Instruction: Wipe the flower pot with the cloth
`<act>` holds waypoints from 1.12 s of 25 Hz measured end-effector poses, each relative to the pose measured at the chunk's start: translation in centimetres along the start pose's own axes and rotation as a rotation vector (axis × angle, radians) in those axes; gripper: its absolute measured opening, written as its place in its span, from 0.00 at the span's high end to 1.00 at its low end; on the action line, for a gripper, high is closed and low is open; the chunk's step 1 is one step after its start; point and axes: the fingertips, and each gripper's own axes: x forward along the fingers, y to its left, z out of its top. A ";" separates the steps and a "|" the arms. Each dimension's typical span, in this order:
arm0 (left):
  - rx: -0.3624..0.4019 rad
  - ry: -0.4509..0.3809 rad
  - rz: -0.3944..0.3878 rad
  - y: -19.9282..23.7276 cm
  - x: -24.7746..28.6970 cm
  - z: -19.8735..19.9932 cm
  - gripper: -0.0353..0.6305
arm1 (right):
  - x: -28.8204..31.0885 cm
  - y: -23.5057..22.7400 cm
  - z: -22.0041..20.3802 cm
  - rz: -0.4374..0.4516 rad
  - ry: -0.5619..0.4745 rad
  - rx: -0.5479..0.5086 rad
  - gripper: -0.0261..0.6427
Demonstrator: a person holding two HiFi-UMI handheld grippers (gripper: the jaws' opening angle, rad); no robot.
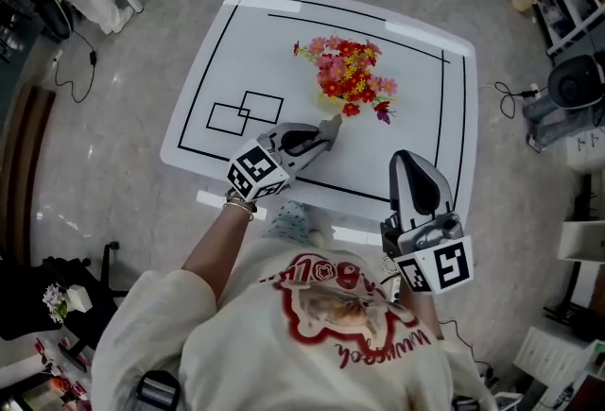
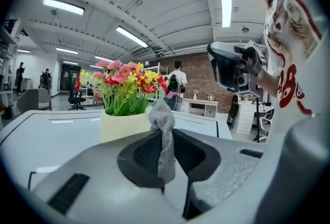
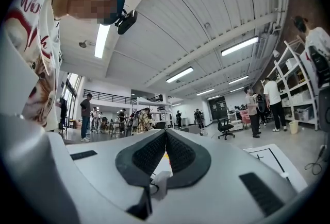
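Grey knit nipped tight in the left gripper [image 2: 165, 155], free end of the cloth [image 2: 162, 115] poking past the tips, likely so fabric rather than plastic meets the pale yellow flower pot [image 2: 124, 125] just ahead on the white table [image 1: 265, 50]. Holds the right gripper [image 3: 165, 138] pressed together on nothing at the table's near edge, well apart, seemingly clear of the wiping.

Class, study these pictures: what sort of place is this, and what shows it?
Probably an open-plan lab or workshop: an office chair, storage shelves and a table marked with black lines.
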 end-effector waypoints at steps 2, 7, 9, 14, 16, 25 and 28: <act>0.012 -0.043 0.010 -1.1 -0.9 1.4 0.86 | 0.0 0.4 0.0 0.012 0.003 0.005 0.96; 0.069 -0.154 0.051 -2.9 -3.3 6.2 0.86 | 0.2 1.5 0.2 0.065 0.015 0.006 0.96; 0.086 -0.202 0.066 -3.3 -4.0 8.4 0.86 | 0.4 2.0 0.3 0.090 0.020 0.005 0.96; 0.174 -0.283 0.092 -5.0 -4.6 13.5 0.86 | 1.3 3.9 1.7 0.175 0.017 -0.042 0.72; 0.199 -0.305 0.082 -5.9 -4.4 14.6 0.86 | 1.9 4.5 2.1 0.202 0.019 -0.037 0.69; 0.237 -0.341 0.041 -6.8 -3.0 16.1 0.86 | 4.8 3.7 0.5 0.216 0.130 0.000 0.62; 0.256 -0.334 0.034 -6.6 -2.5 16.4 0.86 | 5.4 2.9 0.4 0.205 0.139 -0.002 0.62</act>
